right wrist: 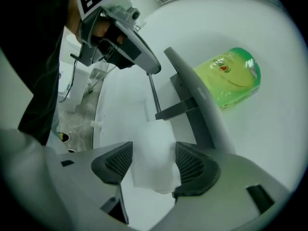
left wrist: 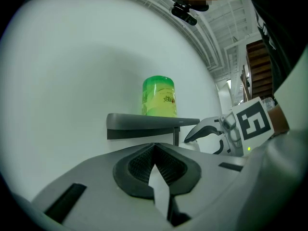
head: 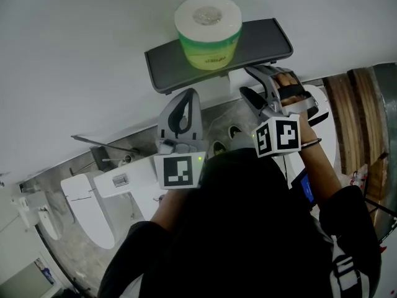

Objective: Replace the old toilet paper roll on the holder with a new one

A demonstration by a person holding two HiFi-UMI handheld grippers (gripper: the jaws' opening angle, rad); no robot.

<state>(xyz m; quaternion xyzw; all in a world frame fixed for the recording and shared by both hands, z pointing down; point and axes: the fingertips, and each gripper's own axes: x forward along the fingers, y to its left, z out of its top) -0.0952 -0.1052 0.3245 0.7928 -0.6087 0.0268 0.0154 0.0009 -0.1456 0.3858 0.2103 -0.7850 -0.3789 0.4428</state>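
The dark grey holder shelf (head: 260, 42) is fixed to the white wall. A new roll (head: 208, 30) in green wrap stands on top of it. The white old roll (right wrist: 153, 153) hangs below the shelf at the holder's arm (right wrist: 174, 110). My right gripper (right wrist: 154, 163) straddles this roll: it fills the gap between the two pads, which stand open beside it without squeezing it. To the left of the shelf and lower down, my left gripper (left wrist: 154, 150) is level, its pads together. A white sliver shows behind them; I cannot tell what it is.
A toilet (head: 93, 210) with its lid down stands on the speckled floor below left, with pipes (head: 108, 151) on the wall beside it. A wooden panel (head: 350, 123) runs along the right. The person's dark clothing fills the lower middle of the head view.
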